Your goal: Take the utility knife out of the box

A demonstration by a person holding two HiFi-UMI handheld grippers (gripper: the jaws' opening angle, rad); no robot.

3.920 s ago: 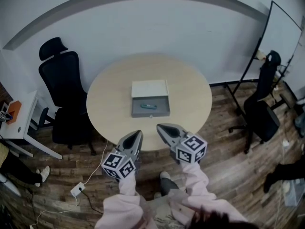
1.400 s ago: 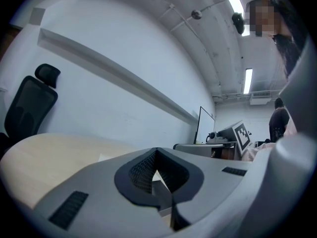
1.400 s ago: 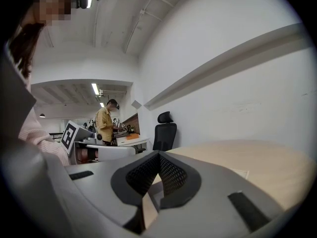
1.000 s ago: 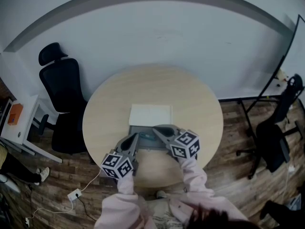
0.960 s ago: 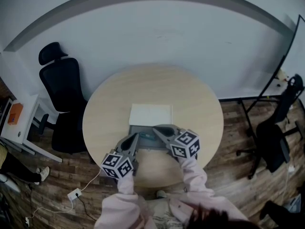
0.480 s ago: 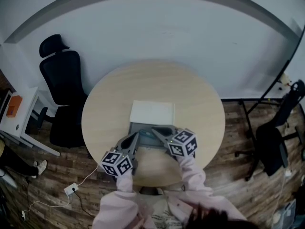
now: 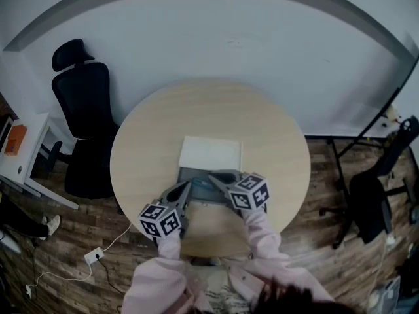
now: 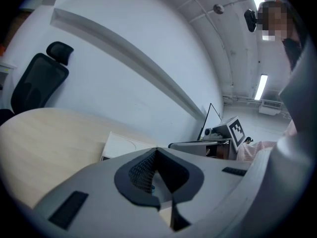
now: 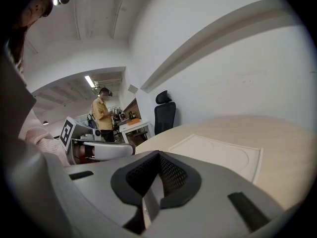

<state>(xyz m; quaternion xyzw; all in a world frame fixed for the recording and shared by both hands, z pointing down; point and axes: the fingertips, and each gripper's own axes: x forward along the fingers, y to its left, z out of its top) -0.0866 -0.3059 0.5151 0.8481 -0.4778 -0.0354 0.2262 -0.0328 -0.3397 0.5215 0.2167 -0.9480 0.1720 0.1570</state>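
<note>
Two grippers, the left gripper [image 7: 185, 187] and the right gripper [image 7: 215, 177], hang over the shallow grey open box [image 7: 186, 173] on the round beige tabletop [image 7: 262, 142]. Its white lid [image 7: 211, 153] lies flat beyond their tips. Both have their jaws pressed together on nothing. The teal utility knife [image 7: 200, 184] shows only as a bluish sliver between the two tips. The reach is the step in hand; next, I judge, one gripper must open and straddle the knife.

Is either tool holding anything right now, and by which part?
Nothing is held. The left tool and the right tool are both shut and empty, poised over the open box.
</note>
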